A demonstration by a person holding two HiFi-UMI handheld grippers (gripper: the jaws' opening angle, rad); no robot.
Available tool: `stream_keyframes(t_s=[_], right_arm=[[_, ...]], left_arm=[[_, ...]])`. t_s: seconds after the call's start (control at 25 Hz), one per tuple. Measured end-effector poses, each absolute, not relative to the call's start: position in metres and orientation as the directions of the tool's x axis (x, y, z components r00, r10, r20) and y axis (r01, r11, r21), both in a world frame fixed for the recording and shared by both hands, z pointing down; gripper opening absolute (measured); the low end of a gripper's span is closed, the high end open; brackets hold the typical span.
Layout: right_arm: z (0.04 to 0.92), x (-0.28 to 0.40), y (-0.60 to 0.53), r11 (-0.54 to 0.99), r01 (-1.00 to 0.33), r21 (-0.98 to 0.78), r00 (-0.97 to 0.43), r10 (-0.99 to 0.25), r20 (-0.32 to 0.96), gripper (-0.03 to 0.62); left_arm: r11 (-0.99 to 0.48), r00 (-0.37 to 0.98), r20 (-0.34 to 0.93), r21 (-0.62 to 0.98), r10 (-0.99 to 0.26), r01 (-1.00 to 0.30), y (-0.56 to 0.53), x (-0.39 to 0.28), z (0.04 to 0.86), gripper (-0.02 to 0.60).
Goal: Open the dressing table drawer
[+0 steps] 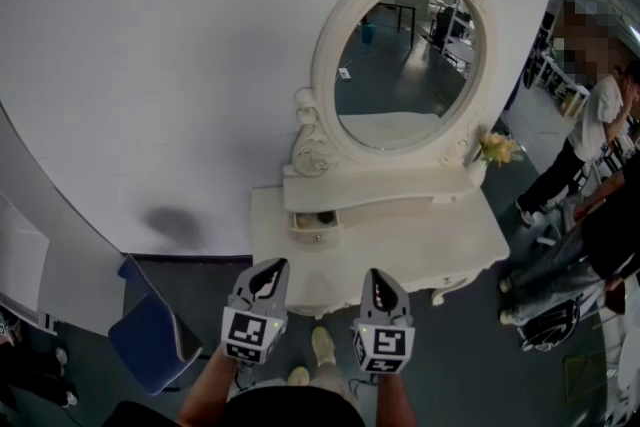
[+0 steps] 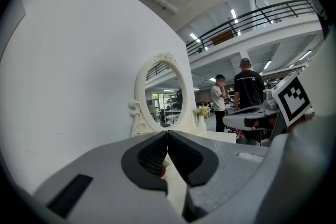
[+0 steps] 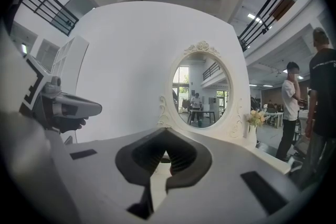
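Observation:
The white dressing table (image 1: pixel 440 250) stands against the wall, with an oval mirror (image 1: pixel 405 65) on top. Its small drawer (image 1: pixel 316 225) under the left end of the shelf is pulled out a little, and something dark shows inside. My left gripper (image 1: pixel 269 267) and right gripper (image 1: pixel 379 277) hover side by side in front of the table's near edge, apart from the drawer. Both are shut with nothing between the jaws. In the left gripper view the left gripper (image 2: pixel 167 134) has its pads together. In the right gripper view the right gripper (image 3: pixel 166 131) is likewise shut and points at the mirror (image 3: pixel 202 94).
A vase of yellow flowers (image 1: pixel 498 150) stands on the table's right end. A blue chair (image 1: pixel 150 335) is on the floor to the left. People (image 1: pixel 590 140) stand at the right, beyond the table. A white wall (image 1: pixel 150 65) backs the table.

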State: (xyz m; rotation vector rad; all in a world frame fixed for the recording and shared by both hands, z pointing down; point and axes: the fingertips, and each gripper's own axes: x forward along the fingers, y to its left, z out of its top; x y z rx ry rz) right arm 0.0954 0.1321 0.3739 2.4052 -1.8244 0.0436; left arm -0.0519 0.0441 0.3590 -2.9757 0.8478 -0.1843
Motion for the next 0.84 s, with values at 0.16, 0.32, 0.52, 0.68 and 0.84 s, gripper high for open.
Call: stream_keyframes(t_s=[0.16,0.32,0.52,0.68,0.84], right_arm=[[0.372,0.097,0.129,-0.261,-0.962,0.079,0.268,-0.959,0.091,-0.005],[0.372,0.097,0.126,-0.258,-0.963,0.08,0.265,-0.96,0.093,-0.005],[0.372,0.097,0.123,-0.253,-0.964,0.079,0.26,-0.961,0.093,-0.003],[0.373,0.098,0.121,-0.252,-0.965,0.077,0.259,-0.961,0.093,-0.005],[0.375,0.098,0.121,-0.249,-0.965,0.076,0.256,-0.962,0.094,-0.003]], left_arm=[[-0.848,0.842,0.099,-0.078,-0.53,-0.524,0.041,-0.05,0.359,0.005],[-0.847,0.841,0.101,-0.077,-0.531,-0.526,0.037,-0.049,0.36,0.003],[-0.848,0.841,0.102,-0.075,-0.531,-0.525,0.034,-0.047,0.359,0.003],[-0.848,0.842,0.106,-0.075,-0.53,-0.524,0.033,-0.046,0.361,0.003],[-0.849,0.841,0.117,-0.068,-0.529,-0.525,0.034,-0.048,0.363,0.005]])
